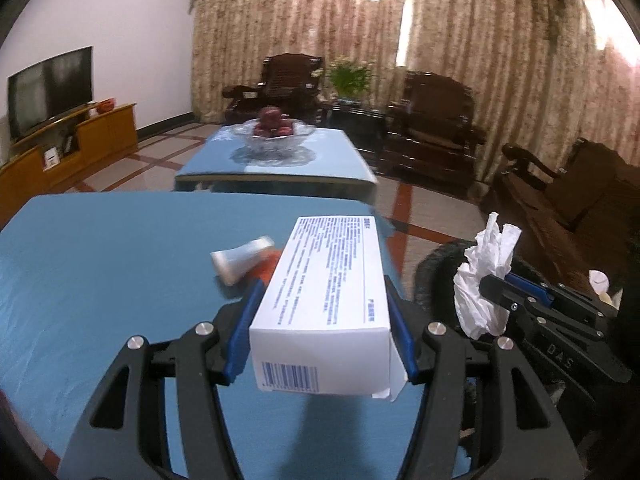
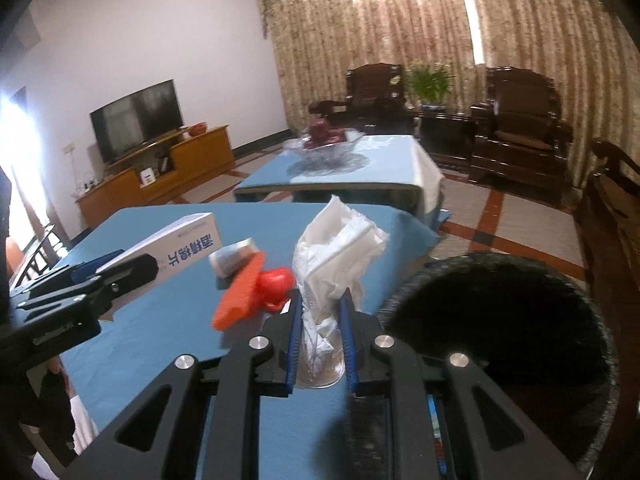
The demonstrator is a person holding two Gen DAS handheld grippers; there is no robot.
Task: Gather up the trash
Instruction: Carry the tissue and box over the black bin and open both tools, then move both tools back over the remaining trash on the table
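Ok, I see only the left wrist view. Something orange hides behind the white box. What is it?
Observer: An orange flat piece lies on the blue table, next to a red object.
Operator: Is the bin open?
Observer: Yes, the black bin shows a wide open mouth.
Operator: Is only tissue in the right hand-held gripper?
Observer: The tissue seems to stand in a clear cup between its pads.

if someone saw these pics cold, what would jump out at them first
Probably the long white printed cardboard box clamped in the left gripper above the blue-covered table. Next, the crumpled white tissue wad pinched in the right gripper, beside the round black bin at the table's right edge.
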